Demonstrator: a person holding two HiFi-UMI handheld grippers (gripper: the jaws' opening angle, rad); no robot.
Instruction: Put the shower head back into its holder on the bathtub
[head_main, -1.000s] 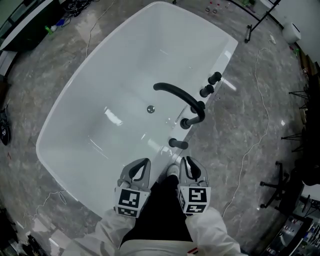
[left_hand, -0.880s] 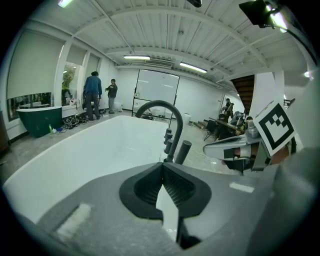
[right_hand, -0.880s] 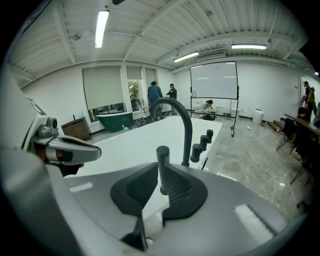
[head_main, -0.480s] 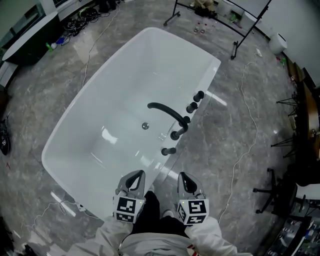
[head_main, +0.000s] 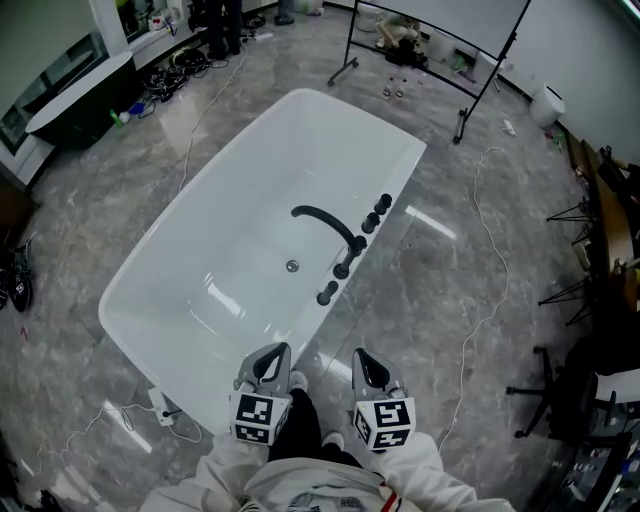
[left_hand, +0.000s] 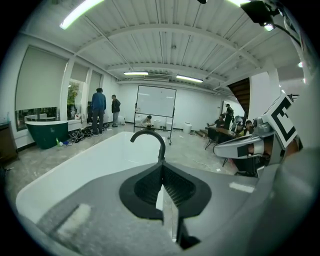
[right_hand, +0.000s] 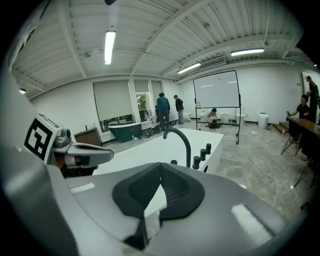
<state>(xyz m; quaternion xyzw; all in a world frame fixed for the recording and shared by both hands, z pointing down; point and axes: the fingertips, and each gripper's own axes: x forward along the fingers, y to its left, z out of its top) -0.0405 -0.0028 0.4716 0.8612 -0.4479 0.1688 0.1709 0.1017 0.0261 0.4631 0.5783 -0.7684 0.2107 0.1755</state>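
A white bathtub (head_main: 200, 250) lies below me. On its right rim stand a black arched spout (head_main: 325, 225), round knobs (head_main: 378, 212) and, nearest me, a short black piece (head_main: 327, 294); whether that piece is the shower head in its holder I cannot tell. My left gripper (head_main: 272, 365) and right gripper (head_main: 368, 370) hang side by side over the floor, short of the tub's near end. The left gripper (left_hand: 161, 165) is shut and empty, with the spout (left_hand: 150, 137) straight ahead. The right gripper (right_hand: 161, 167) has just been closing on nothing and is shut, facing the spout (right_hand: 181, 137) and the knobs (right_hand: 202, 152).
White cables (head_main: 490, 280) trail over the grey floor right of the tub. A whiteboard stand (head_main: 440, 40) is beyond its far end, black stands and chairs (head_main: 560, 400) at the right. A power strip (head_main: 165, 412) lies by the near left corner. People (left_hand: 98, 107) stand far off.
Both grippers have risen and drawn back from the tub's near rim. The tub looks smaller and farther away, and more floor shows around it.
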